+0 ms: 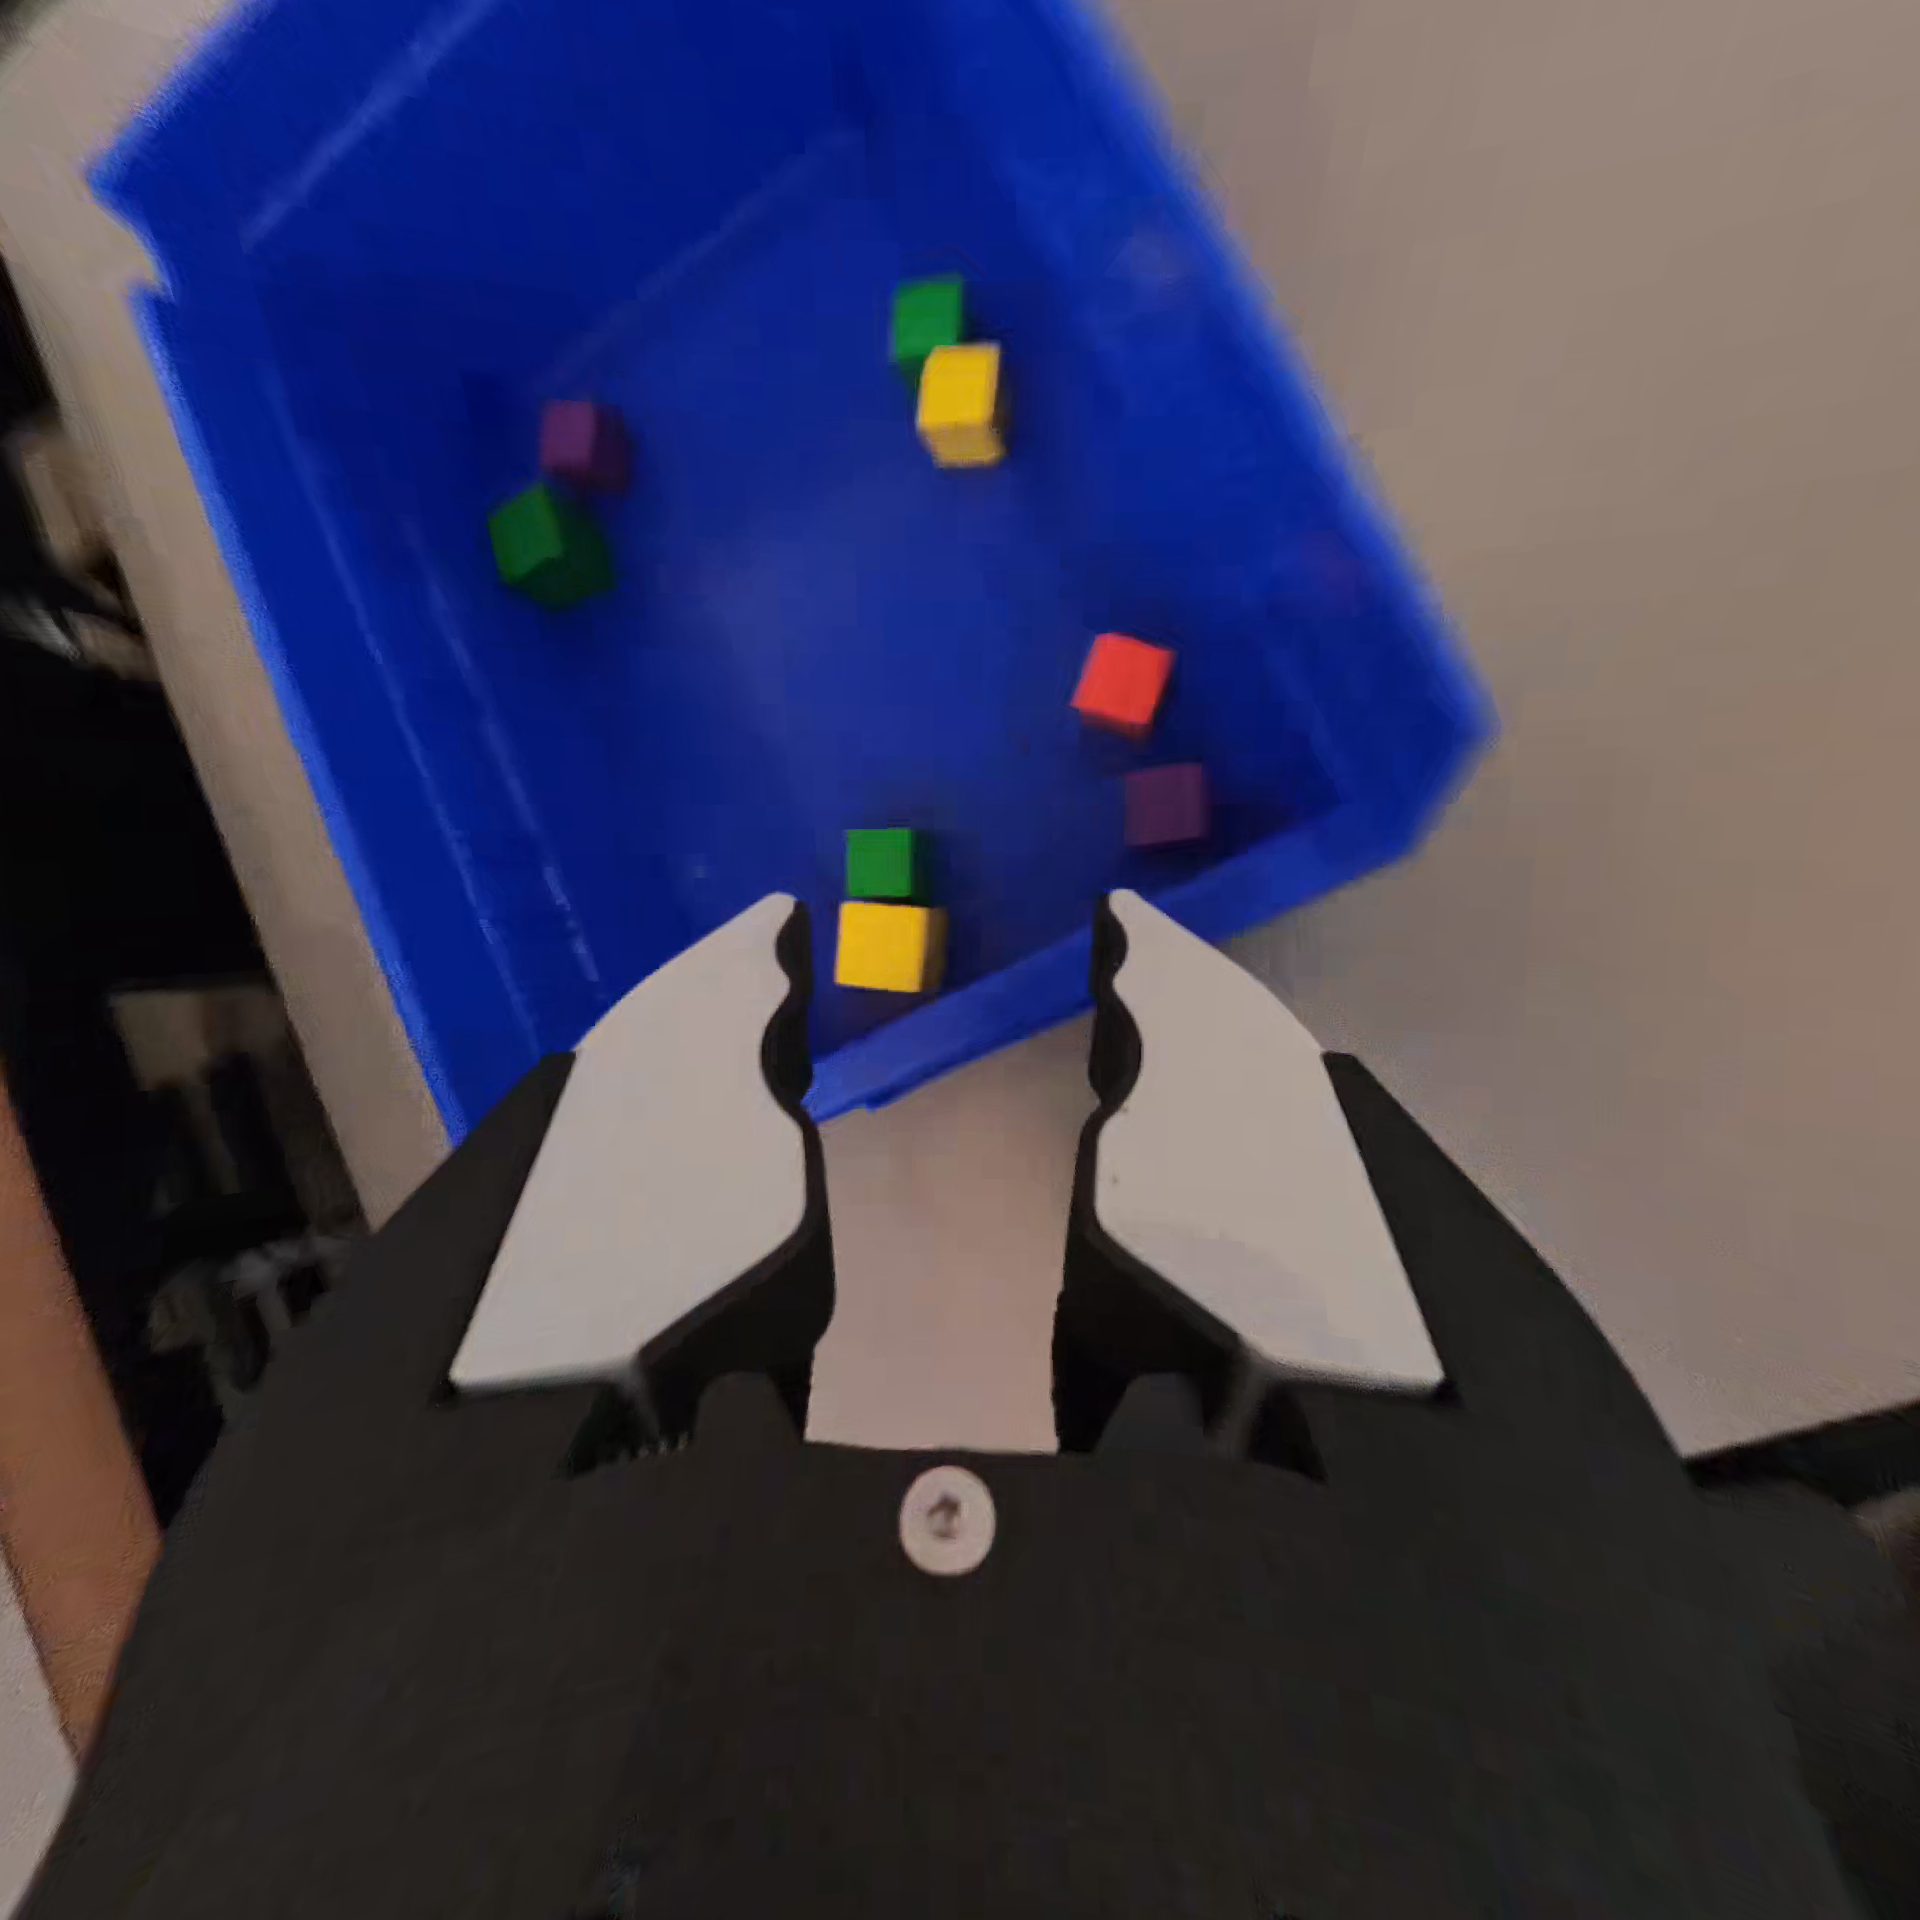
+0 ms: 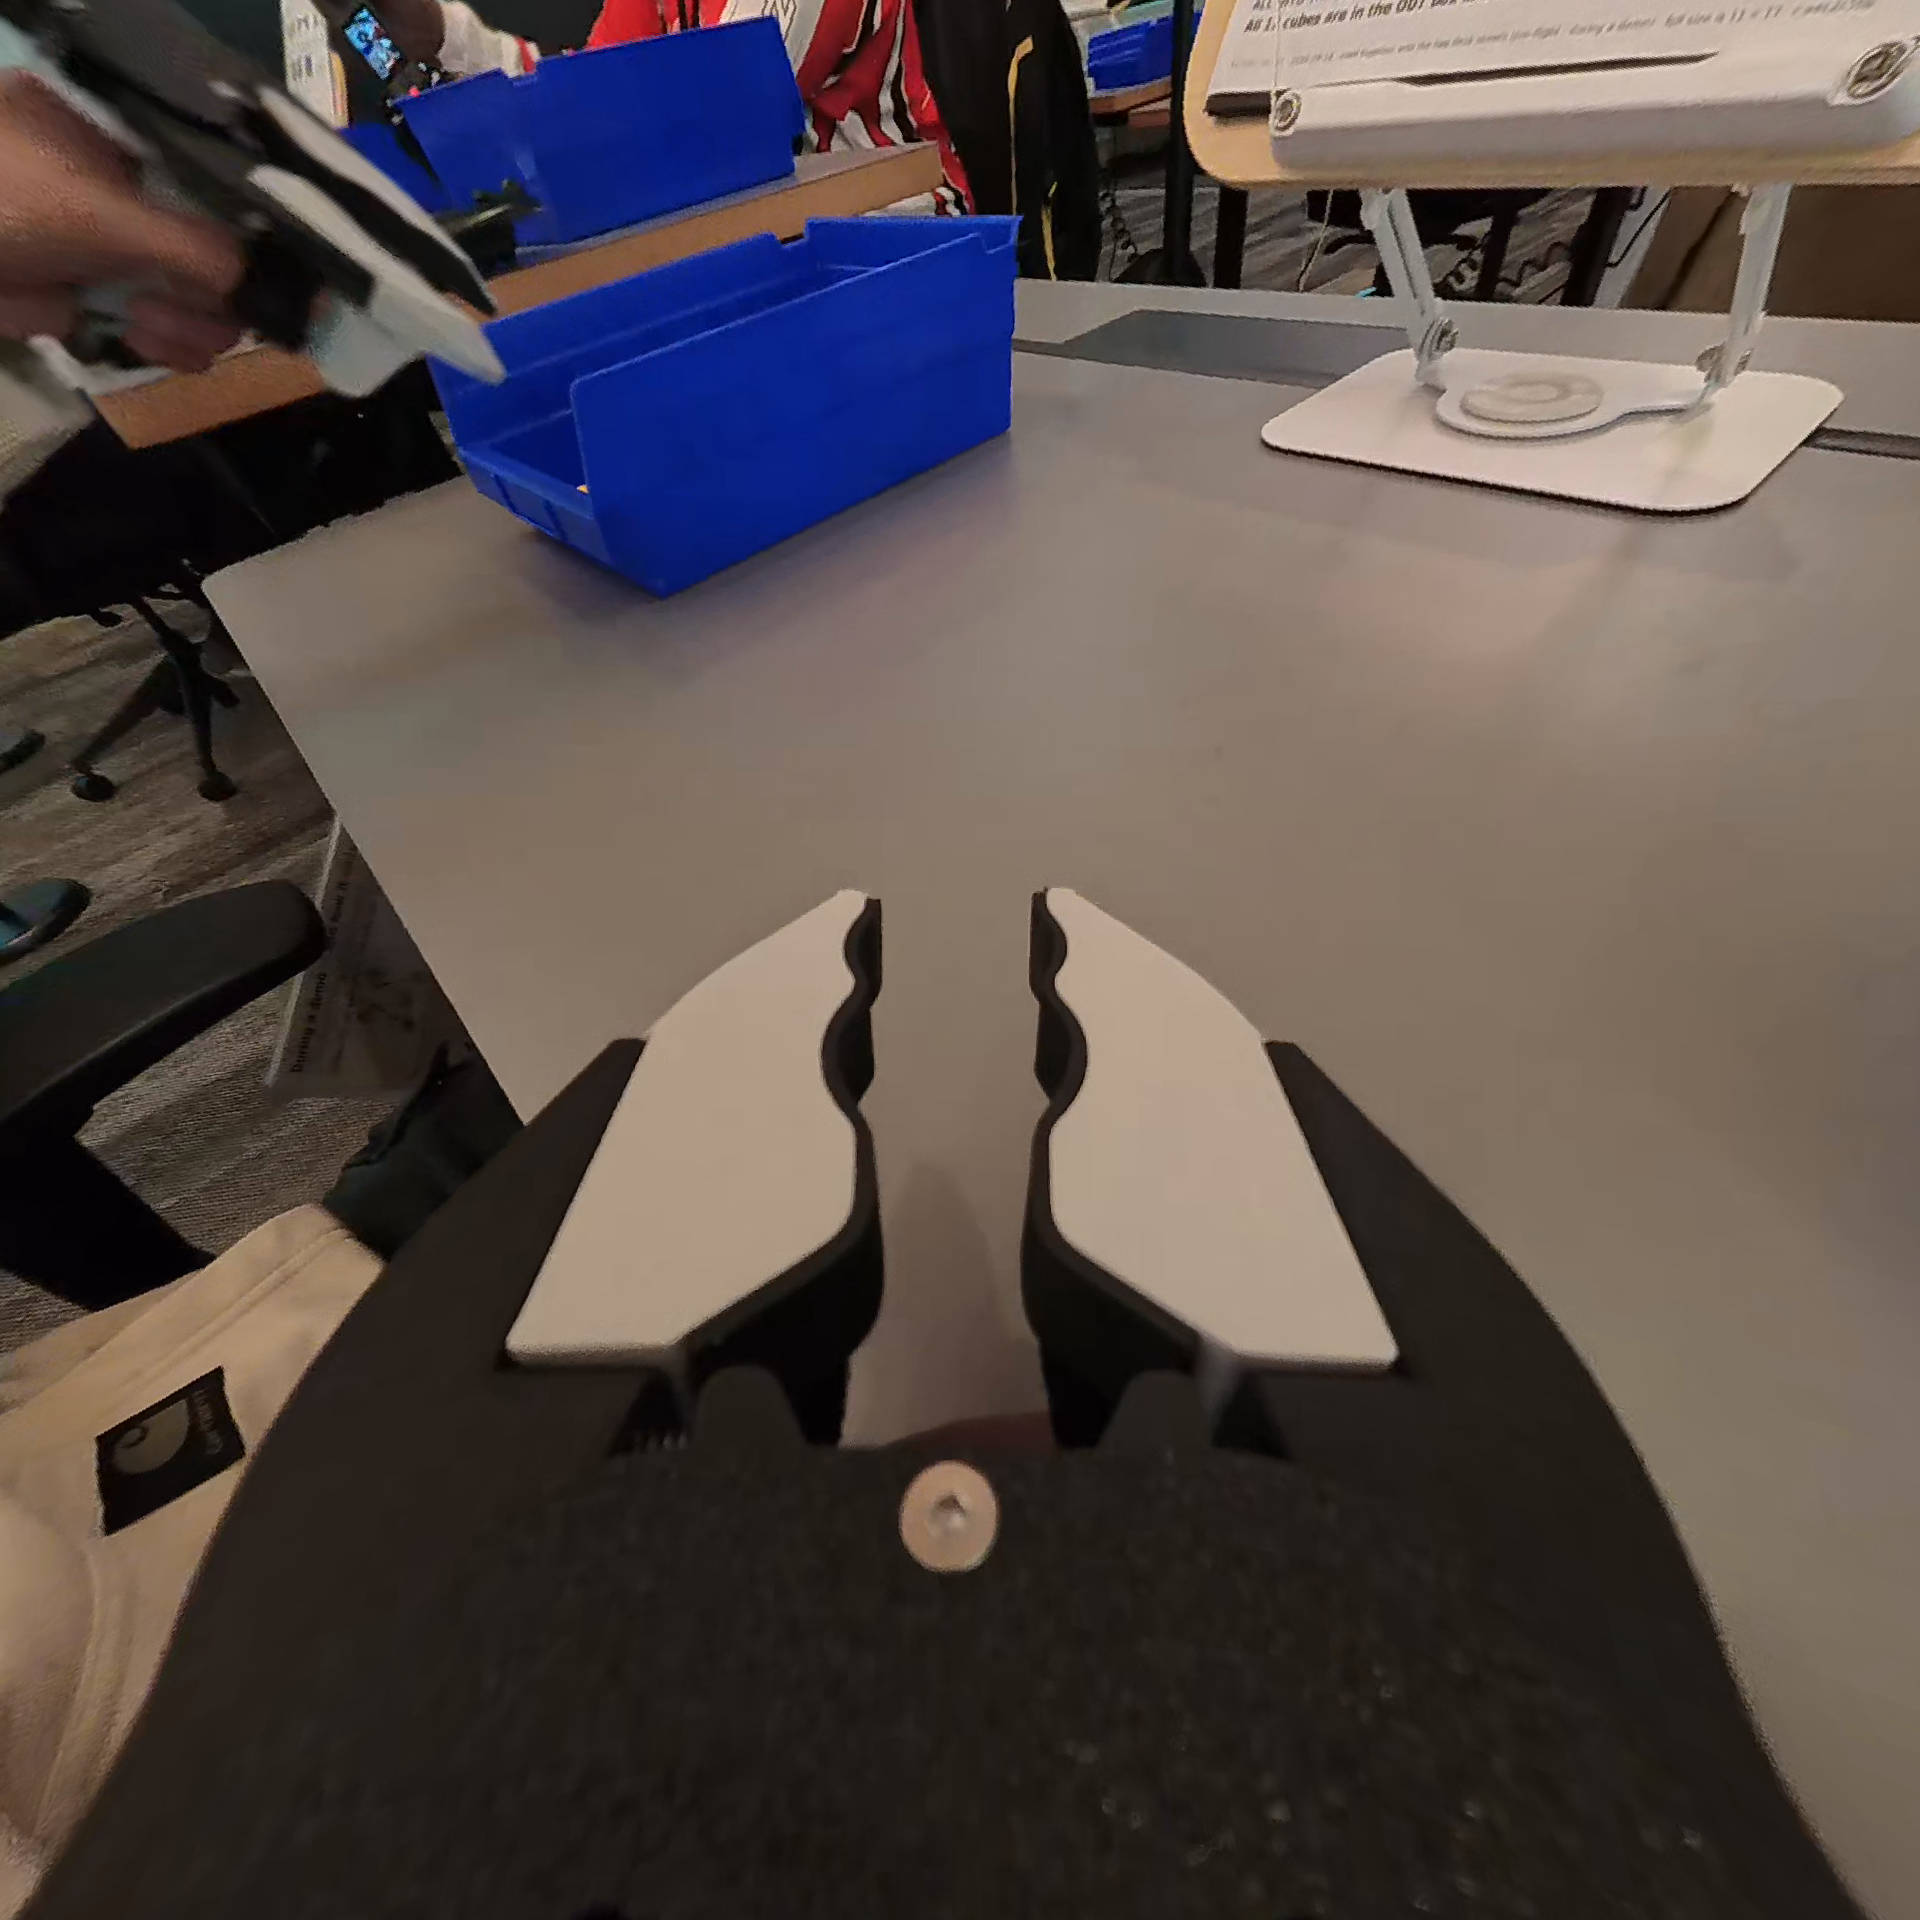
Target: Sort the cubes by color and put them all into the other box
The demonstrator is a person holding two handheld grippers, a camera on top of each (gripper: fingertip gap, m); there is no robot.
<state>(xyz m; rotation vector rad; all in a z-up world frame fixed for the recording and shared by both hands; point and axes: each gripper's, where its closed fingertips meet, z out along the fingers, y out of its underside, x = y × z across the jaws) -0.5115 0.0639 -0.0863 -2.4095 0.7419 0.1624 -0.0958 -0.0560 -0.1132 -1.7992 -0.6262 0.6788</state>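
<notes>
The left gripper point(image 1: 945, 914) hangs above the near wall of a blue box point(image 1: 343, 727), its fingers spread wide with nothing between them. The view is blurred. The box sits on a grey table point(image 1: 1610, 520), close to the table's left edge.

Contents of the blue box, as seen in the left wrist view:
- A yellow cube point(image 1: 889, 945) lies by the near wall, showing in the gap between the fingertips, and a green cube point(image 1: 883, 862) touches its far side.
- A red cube point(image 1: 1122, 682) lies toward the right wall, with a purple cube point(image 1: 1166, 804) just beside it, nearer the corner.
- A second yellow cube point(image 1: 961, 403) lies farther in, with a second green cube point(image 1: 927, 320) against its far side.
- A third green cube point(image 1: 548, 545) and a second purple cube point(image 1: 584, 442) lie close together toward the left wall.

The right gripper point(image 2: 956, 914) hovers low over the bare near part of the table, well apart from the box. Its fingers stand narrowly apart and hold nothing.

In the right wrist view the box appears at the far left of the table, with an upright divider point(image 2: 665, 384) across its interior. The left gripper shows above its left end, gripped by a hand point(image 2: 94, 239). A white stand point(image 2: 1548, 426) rests on the far right of the table. More blue bins point(image 2: 644, 125) stand on a second table behind.
</notes>
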